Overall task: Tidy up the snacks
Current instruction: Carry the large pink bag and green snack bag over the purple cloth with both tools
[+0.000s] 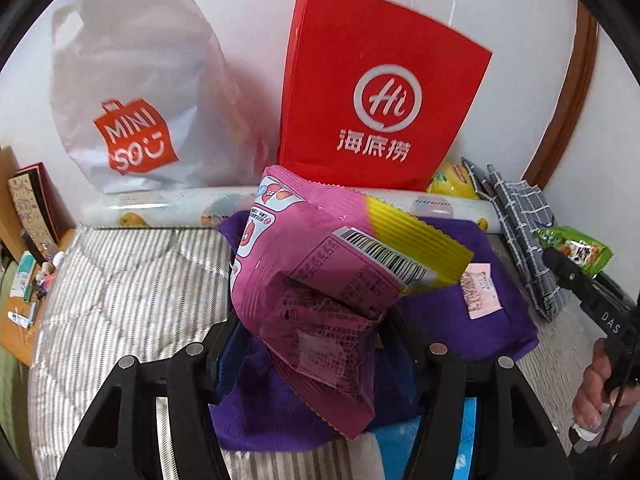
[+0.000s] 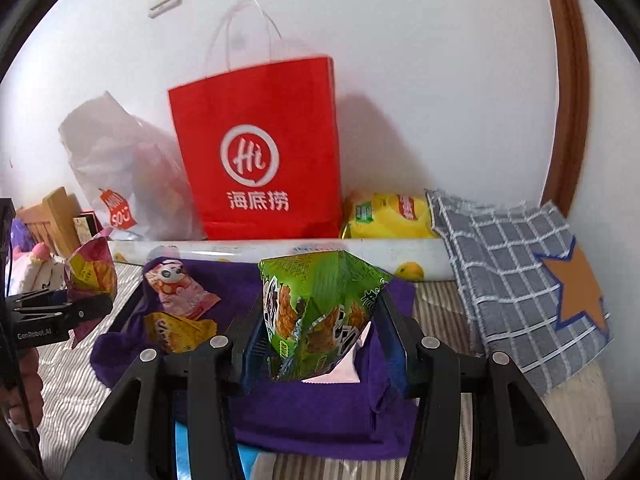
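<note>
My left gripper (image 1: 320, 344) is shut on a pink snack packet (image 1: 320, 264) with a yellow end, held above a purple cloth (image 1: 480, 320). My right gripper (image 2: 322, 340) is shut on a green snack packet (image 2: 316, 300) over the same purple cloth (image 2: 320, 412). A red paper bag (image 1: 380, 92) with white handles stands upright against the wall behind both; in the right wrist view the red bag (image 2: 260, 152) is straight ahead. On the cloth lie a pink panda packet (image 2: 176, 288) and a yellow packet (image 2: 176, 332). The left gripper (image 2: 60, 312) shows at the left edge.
A white plastic MINISO bag (image 1: 132, 100) leans left of the red bag. A yellow chips bag (image 2: 384, 216) and a grey checked cloth (image 2: 512, 264) with an orange star lie to the right. A printed roll (image 2: 360, 252) lies before the bags. Striped bedding (image 1: 120, 280) lies underneath; a wooden desk (image 1: 16, 320) is at far left.
</note>
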Tool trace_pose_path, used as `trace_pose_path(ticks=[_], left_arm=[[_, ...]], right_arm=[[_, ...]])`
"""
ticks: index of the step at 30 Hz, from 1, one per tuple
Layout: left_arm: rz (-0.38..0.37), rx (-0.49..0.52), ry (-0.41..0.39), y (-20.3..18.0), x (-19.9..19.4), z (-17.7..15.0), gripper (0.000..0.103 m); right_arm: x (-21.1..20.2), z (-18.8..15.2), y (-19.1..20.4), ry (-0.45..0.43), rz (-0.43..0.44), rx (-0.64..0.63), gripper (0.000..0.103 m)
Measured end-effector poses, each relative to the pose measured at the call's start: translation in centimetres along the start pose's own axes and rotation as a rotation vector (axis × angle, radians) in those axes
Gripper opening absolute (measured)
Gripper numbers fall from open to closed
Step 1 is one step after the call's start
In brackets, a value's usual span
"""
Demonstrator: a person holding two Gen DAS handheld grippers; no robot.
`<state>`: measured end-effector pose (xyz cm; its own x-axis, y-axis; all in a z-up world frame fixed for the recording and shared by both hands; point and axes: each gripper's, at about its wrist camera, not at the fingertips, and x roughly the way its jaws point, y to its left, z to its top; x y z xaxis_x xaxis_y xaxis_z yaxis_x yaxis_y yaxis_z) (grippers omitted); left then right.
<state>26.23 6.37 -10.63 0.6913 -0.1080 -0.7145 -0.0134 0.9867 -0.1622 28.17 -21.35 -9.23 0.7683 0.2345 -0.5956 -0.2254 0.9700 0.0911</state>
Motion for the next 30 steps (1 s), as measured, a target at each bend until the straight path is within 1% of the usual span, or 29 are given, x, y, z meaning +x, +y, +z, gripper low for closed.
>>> trace_pose_path(ticks=[2,5,10,14,16,22,26,30], left_arm=[[-0.008,0.003,0.013,0.0,1.0,-0.2,0.060],[-0.009,0.022,0.034,0.0,2.1,-0.7,0.060],[-0.008,0.048,0.098,-0.2,3.7,-2.0,0.060],[-0.004,0.049,0.117,-0.2,4.2,-2.4,0.060],[-0.014,0.044,0.115,-0.1,4.3,-2.5,0.060],[-0.013,0.032,0.115,-0.1,4.2,-2.6,0.060],[-0.003,0.042,0.102,-0.2,3.9,-2.6,0.060],[-0.016,0.030,0.096,-0.2,3.8,-2.6,0.060]], right_arm=[[1.3,-0.7,-0.7,0.033,0.016,0.014,0.050],[2.7,-1.3,-1.5,0.082,0.014,0.014,0.050],[3.8,-2.1,-2.6,0.131,0.057,0.041,0.050],[4.8,-2.8,-3.1,0.177,0.061,0.060,0.050],[4.9,-2.8,-2.7,0.178,0.060,0.045,0.050],[5.0,-3.1,-1.7,0.172,0.069,0.006,0.050],[5.1,-3.1,-1.7,0.169,0.068,0.009,0.050],[5.3,-3.2,-1.7,0.173,0.062,0.008,0.050]])
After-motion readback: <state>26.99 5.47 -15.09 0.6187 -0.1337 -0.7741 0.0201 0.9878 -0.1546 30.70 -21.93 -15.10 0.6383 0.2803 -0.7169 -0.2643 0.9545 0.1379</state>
